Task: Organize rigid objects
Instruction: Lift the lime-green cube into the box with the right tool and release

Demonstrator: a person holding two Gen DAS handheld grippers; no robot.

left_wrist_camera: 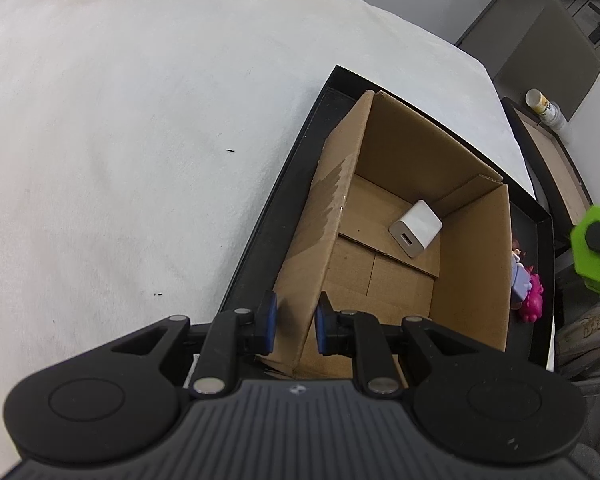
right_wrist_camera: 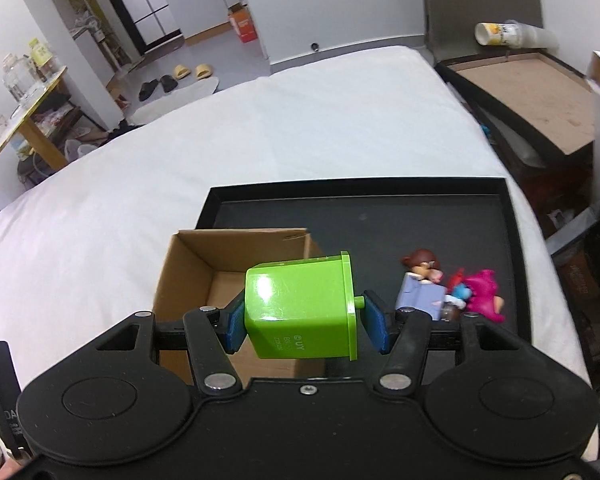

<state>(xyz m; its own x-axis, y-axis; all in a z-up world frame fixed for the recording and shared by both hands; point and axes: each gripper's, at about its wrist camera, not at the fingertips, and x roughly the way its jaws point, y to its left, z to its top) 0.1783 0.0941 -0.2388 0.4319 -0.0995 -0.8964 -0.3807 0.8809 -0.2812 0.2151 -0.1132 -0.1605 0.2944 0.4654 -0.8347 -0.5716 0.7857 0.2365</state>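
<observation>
The left gripper [left_wrist_camera: 296, 326] clamps the cardboard box [left_wrist_camera: 400, 216] wall. The right gripper [right_wrist_camera: 306, 322] grips the green toy bin [right_wrist_camera: 300, 308] above the box. One white charger [left_wrist_camera: 416, 227] is boxed; the figurines [right_wrist_camera: 452, 288] remain on the black tray [right_wrist_camera: 380, 216].

A home, prob. a bedroom: wide white-sheeted bed [right_wrist_camera: 260, 128], yellow and black slippers on a pale floor mat [right_wrist_camera: 176, 78], tall white fridge/cabinets [right_wrist_camera: 148, 4], cluttered wooden side table w/ jars [right_wrist_camera: 24, 92].
</observation>
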